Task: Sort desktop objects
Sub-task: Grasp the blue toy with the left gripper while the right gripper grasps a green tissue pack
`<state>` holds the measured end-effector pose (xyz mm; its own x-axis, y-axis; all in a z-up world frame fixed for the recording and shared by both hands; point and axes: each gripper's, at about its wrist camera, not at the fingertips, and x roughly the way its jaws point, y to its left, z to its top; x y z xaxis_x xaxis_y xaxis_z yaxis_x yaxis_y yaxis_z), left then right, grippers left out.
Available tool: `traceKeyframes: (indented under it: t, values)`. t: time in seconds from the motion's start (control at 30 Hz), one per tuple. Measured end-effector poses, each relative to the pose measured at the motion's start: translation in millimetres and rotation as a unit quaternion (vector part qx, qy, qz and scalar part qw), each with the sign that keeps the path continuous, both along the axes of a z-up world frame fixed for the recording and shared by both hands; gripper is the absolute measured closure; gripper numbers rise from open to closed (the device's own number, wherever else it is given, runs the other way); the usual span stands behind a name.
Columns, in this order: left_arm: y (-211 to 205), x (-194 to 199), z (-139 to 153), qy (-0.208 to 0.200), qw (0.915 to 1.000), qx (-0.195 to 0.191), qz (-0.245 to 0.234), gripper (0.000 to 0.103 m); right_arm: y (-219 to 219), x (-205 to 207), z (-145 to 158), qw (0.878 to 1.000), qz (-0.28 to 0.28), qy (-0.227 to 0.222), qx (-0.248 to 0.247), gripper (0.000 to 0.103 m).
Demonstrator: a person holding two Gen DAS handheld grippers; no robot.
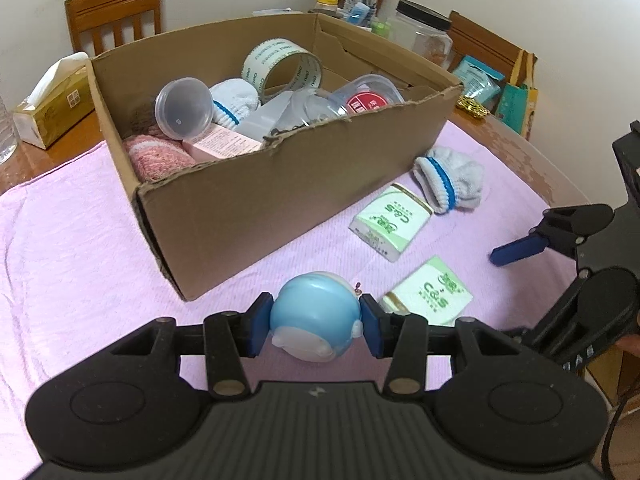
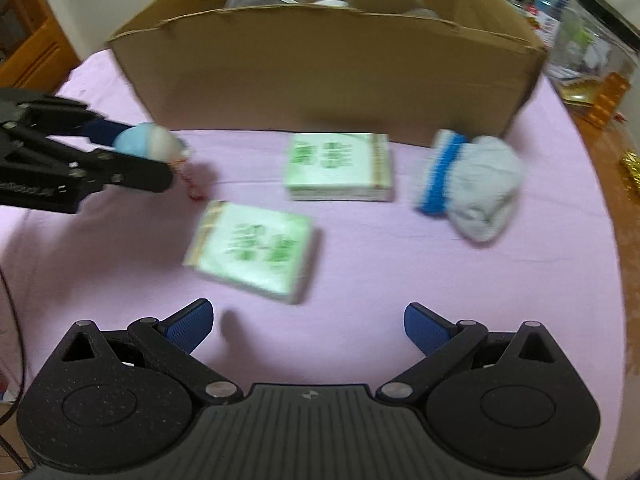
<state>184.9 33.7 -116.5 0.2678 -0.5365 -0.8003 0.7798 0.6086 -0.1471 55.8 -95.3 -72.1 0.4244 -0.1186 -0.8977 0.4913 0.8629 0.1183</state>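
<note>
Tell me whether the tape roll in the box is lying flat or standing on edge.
On edge, tilted: the tape roll shows its open centre sideways above the other items in the box.

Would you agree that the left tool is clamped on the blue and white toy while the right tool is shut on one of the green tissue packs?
Not quite. The right tool is open and empty, hovering short of the nearer green tissue pack, as the right wrist view shows. The rest holds: the left tool is clamped on the blue and white toy.
</note>
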Motion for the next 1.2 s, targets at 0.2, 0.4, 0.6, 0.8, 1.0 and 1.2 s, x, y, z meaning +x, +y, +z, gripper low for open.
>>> traceKeyframes:
  t: [0.2,0.4,0.6,0.8,1.0,1.2]
  values:
    - [10.5,1.1,2.9,-0.001,0.9999,0.002,-0.015,0.057,14.7,22.0,-1.7,1.000,0.006,0.008,-0.022,0.000]
    - [19.0,4.7,4.1,-0.002,0.9998,0.001,-0.021,0.057,12.0,39.9,-5.2,0.999,-0.013,0.020,-0.040,0.000]
    - [27.9,9.8,2.6,0.003,0.9997,-0.002,-0.026,0.057,18.6,40.9,-7.8,0.998,-0.029,0.017,-0.052,0.000]
    - [29.9,13.5,1.0,0.005,0.9994,-0.003,-0.035,0.057,17.2,40.7,-7.3,0.998,-0.037,0.013,-0.053,0.000]
    - [31.0,16.9,0.6,0.006,0.9991,-0.006,-0.042,0.057,23.8,50.0,-8.9,0.996,-0.064,0.017,-0.051,0.000]
    - [30.9,19.5,-0.1,0.010,0.9985,-0.006,-0.054,0.057,22.6,57.9,-7.5,0.995,-0.090,0.030,-0.044,0.000]
